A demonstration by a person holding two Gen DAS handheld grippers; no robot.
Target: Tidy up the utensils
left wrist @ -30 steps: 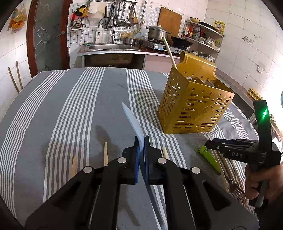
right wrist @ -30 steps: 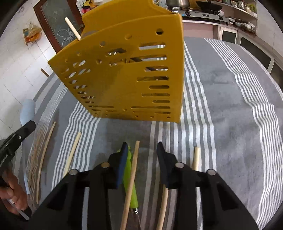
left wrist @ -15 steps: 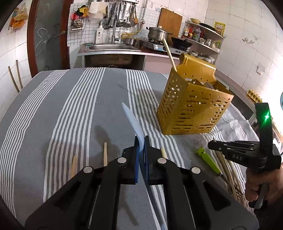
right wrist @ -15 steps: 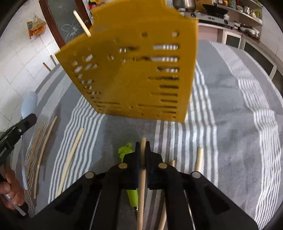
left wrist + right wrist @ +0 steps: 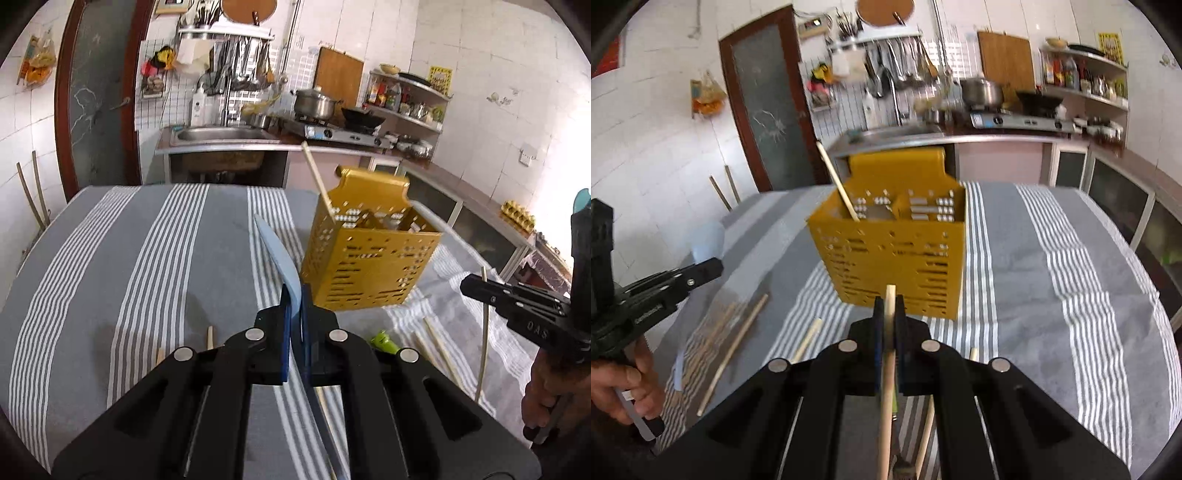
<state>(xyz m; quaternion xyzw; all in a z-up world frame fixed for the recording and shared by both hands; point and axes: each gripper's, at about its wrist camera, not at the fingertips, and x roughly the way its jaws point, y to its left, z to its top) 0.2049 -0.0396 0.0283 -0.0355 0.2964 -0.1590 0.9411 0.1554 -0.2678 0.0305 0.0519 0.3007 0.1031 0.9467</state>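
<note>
On the grey striped tablecloth [image 5: 155,266] stands the yellow perforated utensil holder [image 5: 365,266], one chopstick [image 5: 317,181] already leaning out of its far-left corner. The left gripper [image 5: 292,295] is pinched on a pale blue spoon [image 5: 275,254], whose bowl rises ahead of the pads toward the holder. The right gripper [image 5: 889,306] is pinched on a wooden chopstick [image 5: 887,376], the tip poking just past the pads, with the holder straight ahead. Only the left wrist view shows the green frog-headed utensil [image 5: 384,339] lying on the cloth near the holder's base, and the held chopstick hanging down below the right gripper. Only the right wrist view shows several loose chopsticks [image 5: 735,343] lying left of the holder, beneath the left gripper and the hand [image 5: 617,391] gripping its handle. Behind the table runs a kitchen counter [image 5: 229,147] with a sink.
</note>
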